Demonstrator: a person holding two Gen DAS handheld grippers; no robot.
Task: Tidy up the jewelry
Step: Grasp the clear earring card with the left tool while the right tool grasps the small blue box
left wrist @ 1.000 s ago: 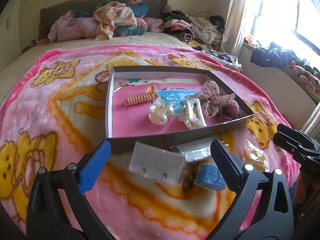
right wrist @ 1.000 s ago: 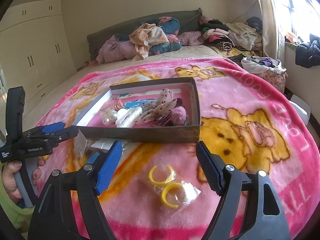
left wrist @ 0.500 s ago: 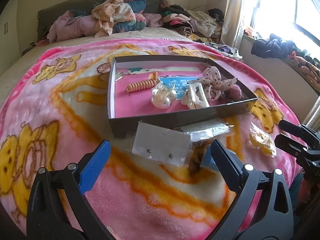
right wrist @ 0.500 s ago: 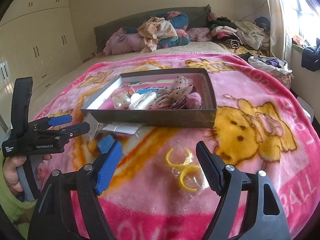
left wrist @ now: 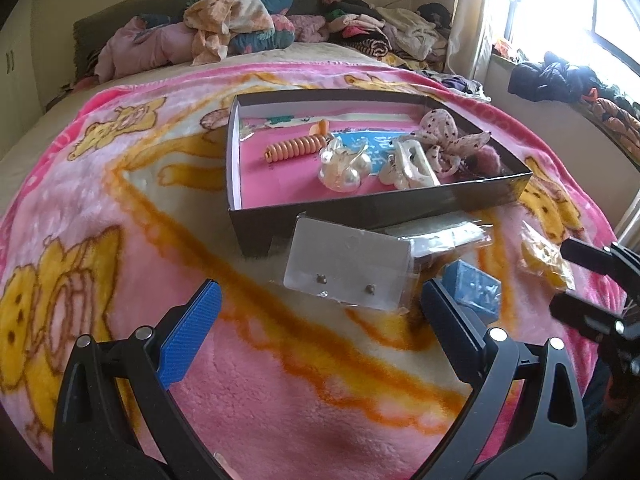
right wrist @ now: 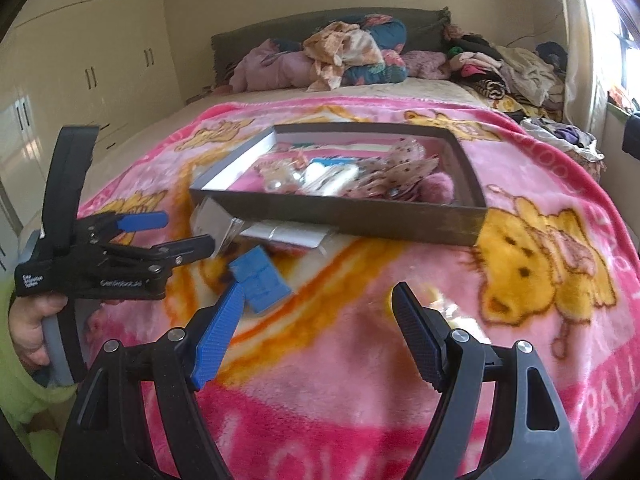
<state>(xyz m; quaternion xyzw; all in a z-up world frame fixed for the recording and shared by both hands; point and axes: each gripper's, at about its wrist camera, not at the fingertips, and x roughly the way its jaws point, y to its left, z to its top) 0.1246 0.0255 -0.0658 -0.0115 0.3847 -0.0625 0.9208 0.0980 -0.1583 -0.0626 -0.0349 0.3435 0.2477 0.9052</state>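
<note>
A dark shallow box (left wrist: pixel 360 204) (right wrist: pixel 344 216) on the pink blanket holds an orange spiral hair tie (left wrist: pixel 294 147), pearl pieces (left wrist: pixel 344 166), a white claw clip (left wrist: pixel 412 164) and a dotted bow (left wrist: pixel 444 136). In front of it lie a clear earring card with two studs (left wrist: pixel 348 268), a flat clear packet (left wrist: pixel 436 236), a small blue box (left wrist: pixel 474 286) (right wrist: pixel 260 276) and a bag of yellow rings (left wrist: pixel 544 256). My left gripper (left wrist: pixel 320 324) is open and empty, just short of the earring card. My right gripper (right wrist: pixel 316 328) is open and empty; the yellow rings (right wrist: pixel 444 308) are mostly hidden behind its right finger.
The pink cartoon-bear blanket (left wrist: pixel 100 220) covers the bed. Piled clothes (left wrist: pixel 240 20) lie at the headboard. A window sill with dark clothes (left wrist: pixel 560 76) is on the right; cream wardrobes (right wrist: pixel 80 60) stand on the left.
Both grippers have pulled back and lifted a little from the box. The right gripper has swung left, so the yellow rings now sit behind its right finger. Nothing was picked up.
</note>
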